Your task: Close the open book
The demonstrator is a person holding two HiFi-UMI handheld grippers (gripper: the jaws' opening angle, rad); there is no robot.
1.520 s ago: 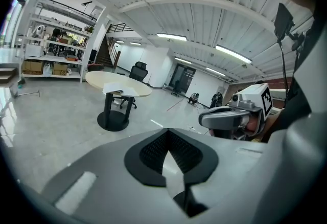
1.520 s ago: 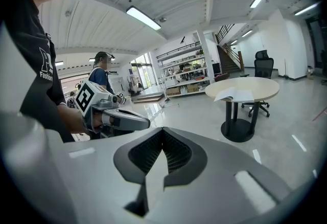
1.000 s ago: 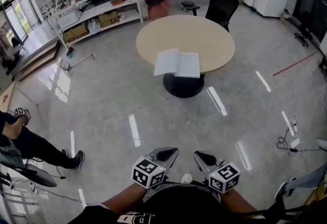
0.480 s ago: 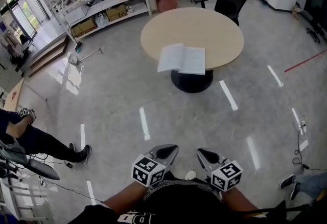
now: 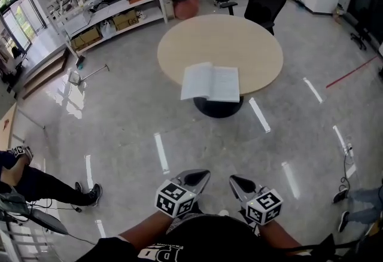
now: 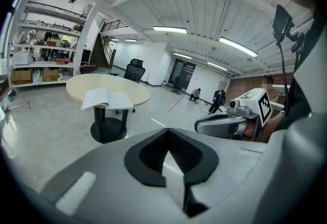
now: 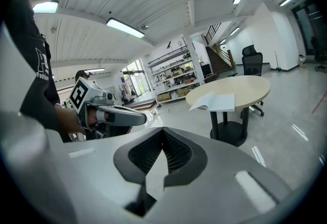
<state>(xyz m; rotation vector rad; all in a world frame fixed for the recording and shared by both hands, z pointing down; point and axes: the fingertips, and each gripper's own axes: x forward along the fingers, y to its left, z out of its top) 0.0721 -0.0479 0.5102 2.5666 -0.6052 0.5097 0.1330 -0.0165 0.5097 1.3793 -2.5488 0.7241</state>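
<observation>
While we hold both grippers close in front of us, the left gripper [image 5: 202, 175] at 11 o'clock and the right gripper [image 5: 234, 180] at 1 o'clock, each has its jaws clenched together on nothing. The open book [image 5: 210, 82] lies well apart from them at 12 o'clock, spread flat on the round table [image 5: 239, 45] at the tabletop's 6 o'clock edge, its near side jutting past the rim. A black office chair [image 5: 263, 0] stands at the table's 1 o'clock, shelving [image 5: 108, 3] at its 10 o'clock.
</observation>
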